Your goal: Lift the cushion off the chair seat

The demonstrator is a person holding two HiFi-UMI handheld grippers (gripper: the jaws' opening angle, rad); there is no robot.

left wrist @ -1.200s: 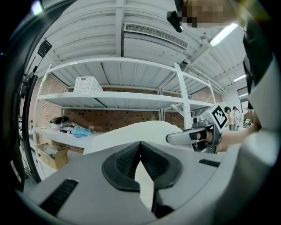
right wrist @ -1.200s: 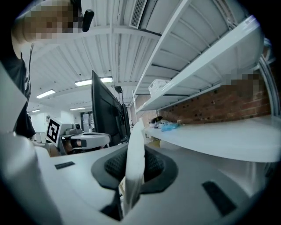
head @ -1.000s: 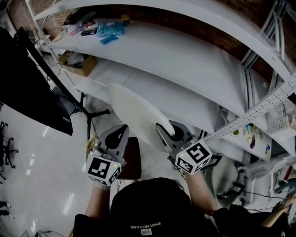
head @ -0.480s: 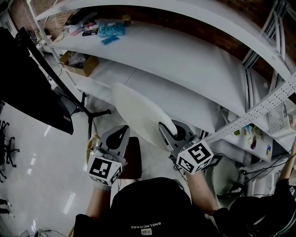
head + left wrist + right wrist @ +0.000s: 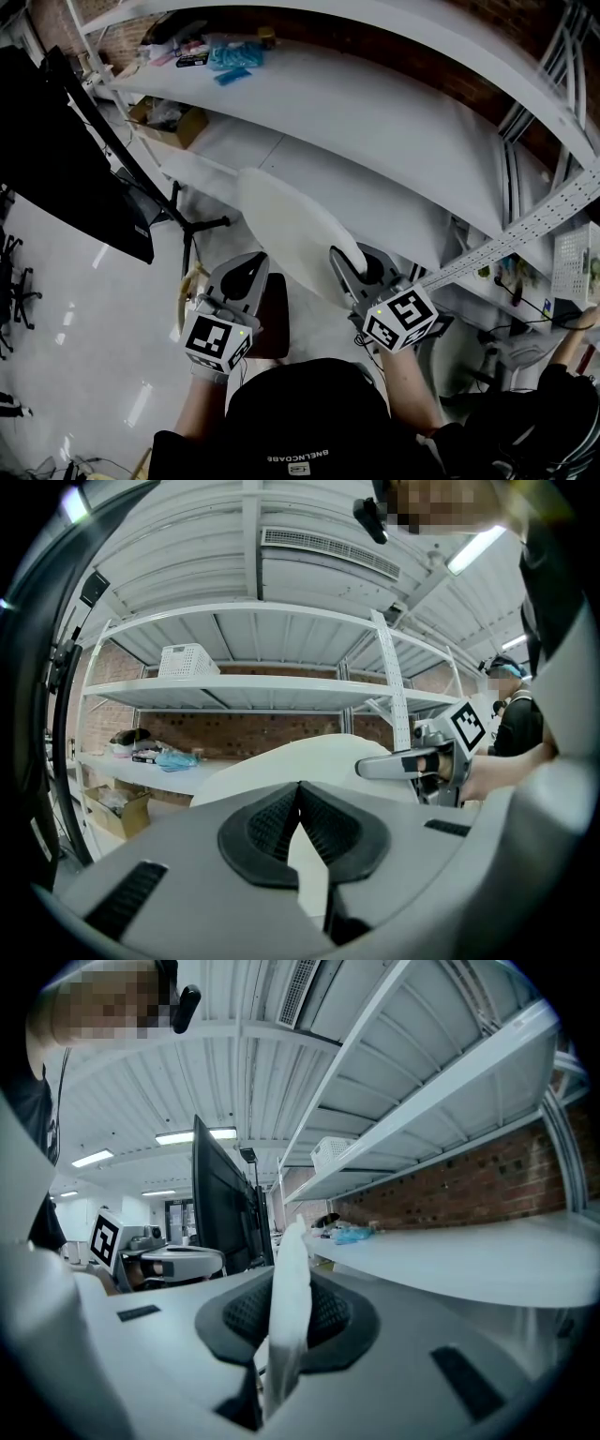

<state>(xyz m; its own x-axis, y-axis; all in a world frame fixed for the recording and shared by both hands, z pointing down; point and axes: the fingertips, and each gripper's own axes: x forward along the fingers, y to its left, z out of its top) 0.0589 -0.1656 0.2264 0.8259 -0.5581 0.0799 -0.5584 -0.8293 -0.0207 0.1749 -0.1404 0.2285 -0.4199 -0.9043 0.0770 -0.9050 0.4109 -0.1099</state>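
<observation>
Black-padded and pinching the white cushion's (image 5: 281, 225) near edge in the right tongs (image 5: 339, 262), holding it tilted in the air above the dark chair seat (image 5: 274, 319), clenching the left tongs (image 5: 251, 267) on nothing beside it, judging the lift essentially done.

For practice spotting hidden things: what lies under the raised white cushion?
A dark chair seat shows below the cushion; the left gripper and the person's head hide its edges.

Thin white cushion (image 5: 290, 1269) seen edge-on and upright, pinched between dark ribbed pads (image 5: 330, 1314) of right gripper (image 5: 286, 1312), left gripper (image 5: 178, 1262) with marker cube near left, tall black screen (image 5: 220, 1213) behind, long white shelf (image 5: 469, 1251) and brick wall (image 5: 487, 1180) right
</observation>
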